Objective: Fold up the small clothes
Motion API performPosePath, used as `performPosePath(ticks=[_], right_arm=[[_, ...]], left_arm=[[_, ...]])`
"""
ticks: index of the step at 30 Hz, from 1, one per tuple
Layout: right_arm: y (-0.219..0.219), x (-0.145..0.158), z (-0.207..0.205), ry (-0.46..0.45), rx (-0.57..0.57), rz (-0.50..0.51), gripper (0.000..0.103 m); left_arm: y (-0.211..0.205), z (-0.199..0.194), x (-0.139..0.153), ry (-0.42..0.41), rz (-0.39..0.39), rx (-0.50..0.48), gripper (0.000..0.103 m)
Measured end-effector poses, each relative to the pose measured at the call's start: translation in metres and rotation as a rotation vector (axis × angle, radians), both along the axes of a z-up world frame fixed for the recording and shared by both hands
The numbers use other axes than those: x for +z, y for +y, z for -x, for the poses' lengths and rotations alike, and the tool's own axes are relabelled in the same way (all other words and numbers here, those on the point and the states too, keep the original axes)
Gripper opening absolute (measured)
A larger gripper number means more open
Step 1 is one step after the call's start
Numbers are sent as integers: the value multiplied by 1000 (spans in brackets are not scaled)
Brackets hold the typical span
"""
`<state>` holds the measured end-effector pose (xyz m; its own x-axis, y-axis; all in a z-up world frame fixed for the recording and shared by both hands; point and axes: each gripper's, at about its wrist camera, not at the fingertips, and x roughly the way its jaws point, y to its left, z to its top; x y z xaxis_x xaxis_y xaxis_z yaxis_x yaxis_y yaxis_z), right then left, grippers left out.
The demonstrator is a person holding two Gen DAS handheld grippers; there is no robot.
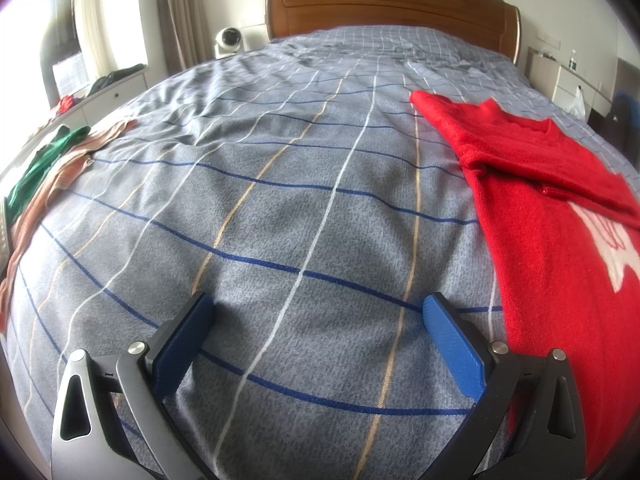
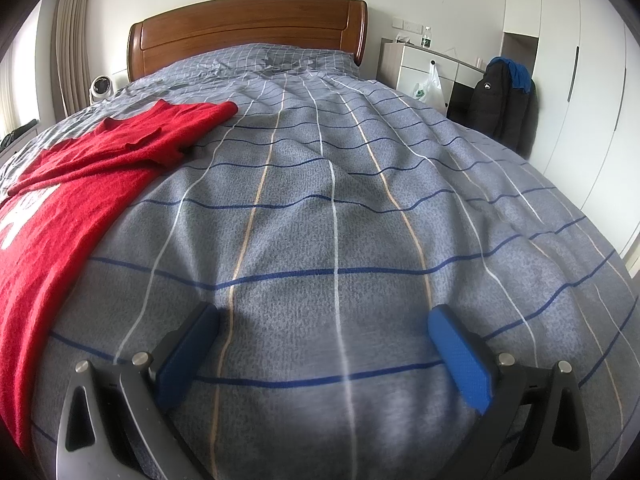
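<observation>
Checked bed (image 1: 280, 200) carries red sweater (image 1: 540, 208), perhaps green (image 1: 36, 168) and pink garments (image 1: 68, 168).

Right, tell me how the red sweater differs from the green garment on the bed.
The red sweater lies spread flat with a sleeve folded across it; the green garment is crumpled in a heap. The red sweater shows a white pattern; the green garment looks plain. The red sweater looks bigger. Both rest on the bed, untouched.

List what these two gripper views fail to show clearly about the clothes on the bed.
- Red sweater: its white print is cut off by the right edge in the left wrist view and by the left edge in the right wrist view.
- Green garment: squeezed against the left edge, shape unclear.
- Pink garment: partly under the green one.
</observation>
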<state>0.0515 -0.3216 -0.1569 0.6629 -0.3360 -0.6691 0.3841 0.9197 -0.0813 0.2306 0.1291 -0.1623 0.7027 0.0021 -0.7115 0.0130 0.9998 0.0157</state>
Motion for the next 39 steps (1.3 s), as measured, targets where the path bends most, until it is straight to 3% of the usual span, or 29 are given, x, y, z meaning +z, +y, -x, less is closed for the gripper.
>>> performPosePath(ticks=[21,26,29,39], right_arm=[[0,0,2,-2,-1,2,102],[-1,0,3,-2,-1,0,102],[-1,1,3,-1,-2,2,102],[-2,1,4,-6,2,-14,102]], left_arm=[[0,-2,9,18,-15,7,103],[9,-20,41,31,92,3,103],[12,-28,51,36,95,18,103],[-2,38,63,96,147,-118,102]])
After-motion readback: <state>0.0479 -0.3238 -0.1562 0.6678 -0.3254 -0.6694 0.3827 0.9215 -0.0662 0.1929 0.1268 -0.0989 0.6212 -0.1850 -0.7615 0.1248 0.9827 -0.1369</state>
